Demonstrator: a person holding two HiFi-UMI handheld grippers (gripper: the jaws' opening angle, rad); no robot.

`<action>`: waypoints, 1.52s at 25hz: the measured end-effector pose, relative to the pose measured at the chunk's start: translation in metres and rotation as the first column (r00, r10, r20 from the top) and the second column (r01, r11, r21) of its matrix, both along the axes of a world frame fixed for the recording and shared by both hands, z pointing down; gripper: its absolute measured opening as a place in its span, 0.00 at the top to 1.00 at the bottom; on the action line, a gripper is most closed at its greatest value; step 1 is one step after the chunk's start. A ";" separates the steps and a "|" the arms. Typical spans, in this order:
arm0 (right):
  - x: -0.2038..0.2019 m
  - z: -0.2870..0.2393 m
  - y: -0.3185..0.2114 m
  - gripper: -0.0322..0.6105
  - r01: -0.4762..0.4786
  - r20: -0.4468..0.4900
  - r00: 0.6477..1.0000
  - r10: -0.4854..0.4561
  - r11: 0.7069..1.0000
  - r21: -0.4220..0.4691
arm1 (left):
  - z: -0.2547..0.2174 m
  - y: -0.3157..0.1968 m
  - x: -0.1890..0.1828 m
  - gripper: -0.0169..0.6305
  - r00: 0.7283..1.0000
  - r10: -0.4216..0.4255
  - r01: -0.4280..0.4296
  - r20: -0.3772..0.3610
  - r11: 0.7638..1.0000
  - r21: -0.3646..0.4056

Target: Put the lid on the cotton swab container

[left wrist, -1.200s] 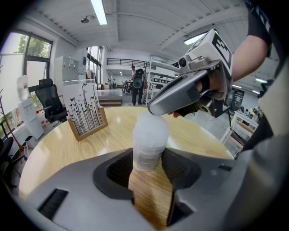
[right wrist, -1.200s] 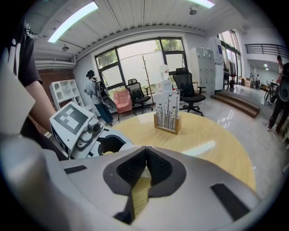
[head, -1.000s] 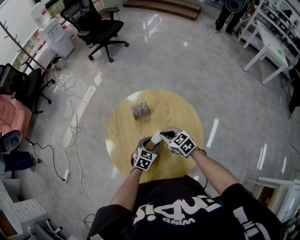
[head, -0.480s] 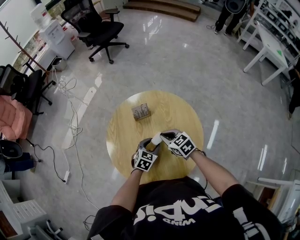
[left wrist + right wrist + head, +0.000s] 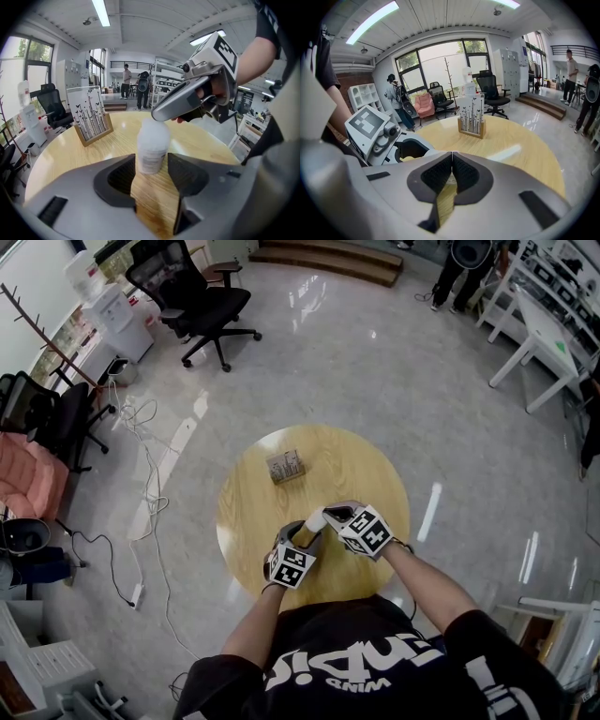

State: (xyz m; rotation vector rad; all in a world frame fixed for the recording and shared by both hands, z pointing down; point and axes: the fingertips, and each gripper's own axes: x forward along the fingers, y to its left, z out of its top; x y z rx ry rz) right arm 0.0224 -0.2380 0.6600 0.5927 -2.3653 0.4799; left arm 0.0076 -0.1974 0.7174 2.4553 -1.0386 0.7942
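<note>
A frosted white cotton swab container [image 5: 312,520] [image 5: 152,147] stands upright on the round wooden table [image 5: 366,474], near its front middle. My left gripper [image 5: 302,535] [image 5: 152,161] has its jaws against the container's two sides, low on the body. My right gripper [image 5: 324,515] [image 5: 159,112] comes in from the right, and its shut jaws rest on the container's rounded top. In the right gripper view the two pads [image 5: 440,171] meet with nothing between them, and a pale bit of the container shows below. The top's edge is hidden under the right gripper.
A wooden holder with a patterned card [image 5: 284,466] [image 5: 91,117] [image 5: 471,119] stands at the table's back left. On the floor beyond are an office chair [image 5: 192,296], cables [image 5: 141,474] and white desks [image 5: 548,334]. People stand far off in the room.
</note>
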 end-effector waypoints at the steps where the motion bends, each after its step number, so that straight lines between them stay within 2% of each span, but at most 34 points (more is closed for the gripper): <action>1: -0.001 0.000 0.000 0.95 -0.002 0.000 1.000 0.002 1.000 -0.001 | -0.001 0.002 -0.002 0.66 1.000 -0.002 0.002 -0.003 1.000 0.001; 11: -0.002 -0.002 0.001 0.95 0.007 -0.008 1.000 -0.007 1.000 0.012 | -0.023 0.006 -0.012 0.66 0.998 -0.037 0.039 -0.046 0.999 0.038; 23: 0.003 -0.027 0.008 0.95 -0.022 0.045 0.999 0.020 0.998 0.052 | -0.046 0.008 -0.016 0.66 0.997 -0.041 0.046 -0.063 0.996 0.079; 30: 0.013 -0.070 0.028 0.95 -0.051 0.130 0.991 0.038 0.993 0.102 | -0.090 0.008 -0.021 0.66 0.996 -0.035 0.047 -0.087 0.989 0.142; 38: 0.037 -0.129 0.039 0.95 -0.178 0.256 0.957 0.136 0.972 0.151 | -0.139 0.016 -0.030 0.66 0.987 -0.045 0.075 -0.152 0.978 0.195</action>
